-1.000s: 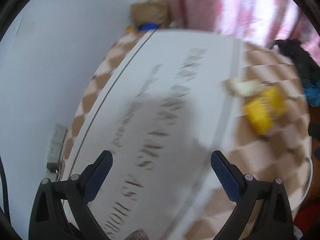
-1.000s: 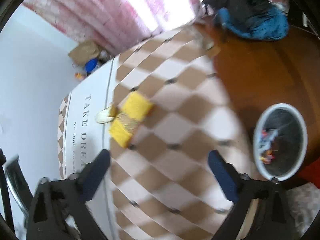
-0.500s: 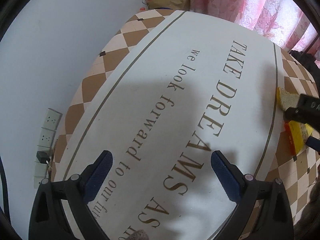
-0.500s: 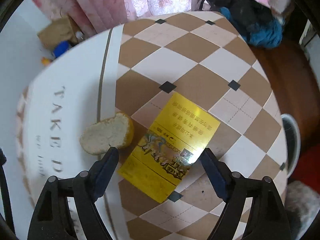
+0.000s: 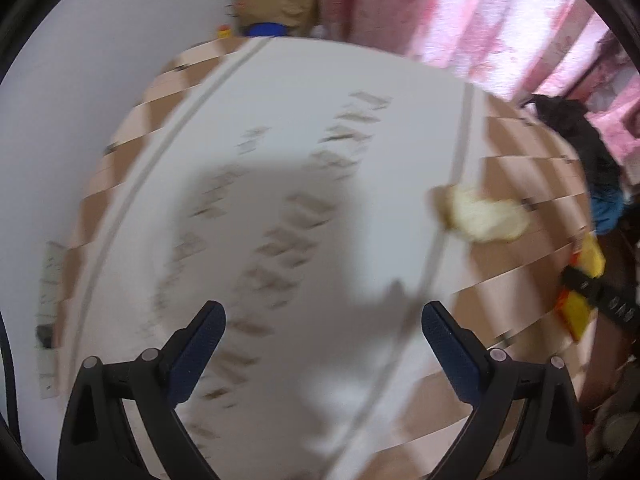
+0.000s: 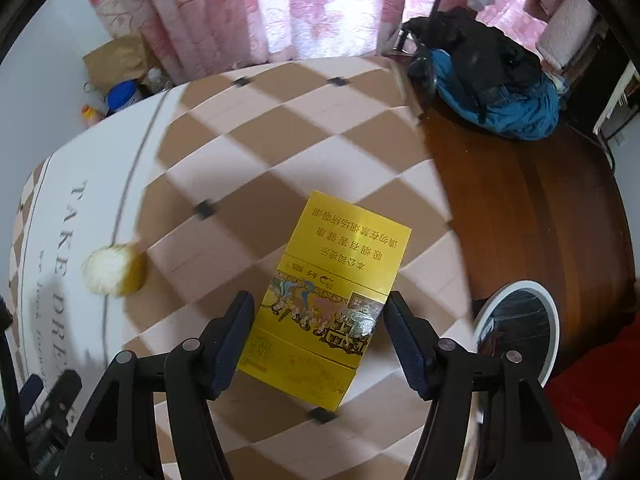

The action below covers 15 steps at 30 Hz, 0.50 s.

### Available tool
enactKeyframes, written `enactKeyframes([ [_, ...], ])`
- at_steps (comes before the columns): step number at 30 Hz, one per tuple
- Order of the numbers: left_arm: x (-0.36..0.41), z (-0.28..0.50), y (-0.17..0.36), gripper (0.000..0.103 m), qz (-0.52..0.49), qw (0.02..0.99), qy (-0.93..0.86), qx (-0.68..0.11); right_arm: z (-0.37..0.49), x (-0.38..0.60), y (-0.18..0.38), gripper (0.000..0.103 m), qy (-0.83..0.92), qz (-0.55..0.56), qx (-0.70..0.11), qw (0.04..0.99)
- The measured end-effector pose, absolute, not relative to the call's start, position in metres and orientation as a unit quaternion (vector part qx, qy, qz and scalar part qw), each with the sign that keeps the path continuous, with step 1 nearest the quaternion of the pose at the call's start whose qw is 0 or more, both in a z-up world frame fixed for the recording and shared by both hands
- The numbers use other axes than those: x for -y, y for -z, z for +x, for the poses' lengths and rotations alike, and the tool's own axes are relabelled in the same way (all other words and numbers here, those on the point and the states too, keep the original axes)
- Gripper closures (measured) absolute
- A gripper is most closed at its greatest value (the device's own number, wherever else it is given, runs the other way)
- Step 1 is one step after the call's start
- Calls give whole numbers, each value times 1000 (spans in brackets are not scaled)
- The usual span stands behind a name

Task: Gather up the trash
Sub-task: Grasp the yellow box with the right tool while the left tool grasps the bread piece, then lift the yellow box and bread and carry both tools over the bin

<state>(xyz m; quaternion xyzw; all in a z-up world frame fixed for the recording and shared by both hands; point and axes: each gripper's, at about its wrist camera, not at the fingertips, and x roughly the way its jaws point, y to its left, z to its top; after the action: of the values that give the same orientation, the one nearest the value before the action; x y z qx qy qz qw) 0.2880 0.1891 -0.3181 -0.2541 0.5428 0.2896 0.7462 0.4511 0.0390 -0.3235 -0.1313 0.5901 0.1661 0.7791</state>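
Contents, listed left to right, right wrist view first.

White wall and paper bag [image 6: 116,58] at far left, blue-lidded jar [image 6: 122,94] just beside the bag.
Pink floral curtain [image 6: 256,12] across the top.
Tabletop [image 6: 248,148]: white panel with lettering on the left, brown and pale checker pattern to the right.
Peel piece [image 6: 114,268], pale inside with a yellow rind, lying on the line between white panel and checker.
Yellow carton [image 6: 332,296] with printed text and picture, flat on the checker pattern, well apart from the peel piece.
Right gripper [image 6: 318,320]: jaws partly spread, straddling the near half of the yellow carton, left pad at its edge, right pad just beside the other edge; firm contact cannot be told.
Brown wooden floor [image 6: 520,216] right of the tabletop.
Black and blue clothing heap [image 6: 488,80] on the floor, upper right.
White-rimmed bin [image 6: 554,320] at lower right, below table level, near the carton's side of the table.

Left wrist view, heavily blurred.
Wall socket strip [image 5: 50,280] at far left.
Left gripper [image 5: 322,320]: jaws wide apart, nothing between them, above the white panel.
Peel piece [image 5: 484,218] ahead and right, at the panel edge.
Yellow carton [image 5: 584,284] at far right, crossed by a black finger of the other gripper.
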Motion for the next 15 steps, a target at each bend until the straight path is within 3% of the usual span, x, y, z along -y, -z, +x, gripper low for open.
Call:
enactKeyframes([
  [9,-163,373,327,7,-208,777,-233,-546,482,-40,319,35,-185,-148,-576,782],
  [10,-162,376,327,13,-197,782,-235,-543,482,-44,319,35,-186,-150,-575,782],
  [12,-162,379,326,52,-188,787,-238,-538,483,-47,320,35,-193,-153,-575,780],
  [13,-162,377,326,53,-186,788,-241,-535,484,-49,321,35,-198,-156,-573,780],
  [15,-163,372,321,68,-183,798,-242,-521,481,-52,320,35,-205,-159,-568,781],
])
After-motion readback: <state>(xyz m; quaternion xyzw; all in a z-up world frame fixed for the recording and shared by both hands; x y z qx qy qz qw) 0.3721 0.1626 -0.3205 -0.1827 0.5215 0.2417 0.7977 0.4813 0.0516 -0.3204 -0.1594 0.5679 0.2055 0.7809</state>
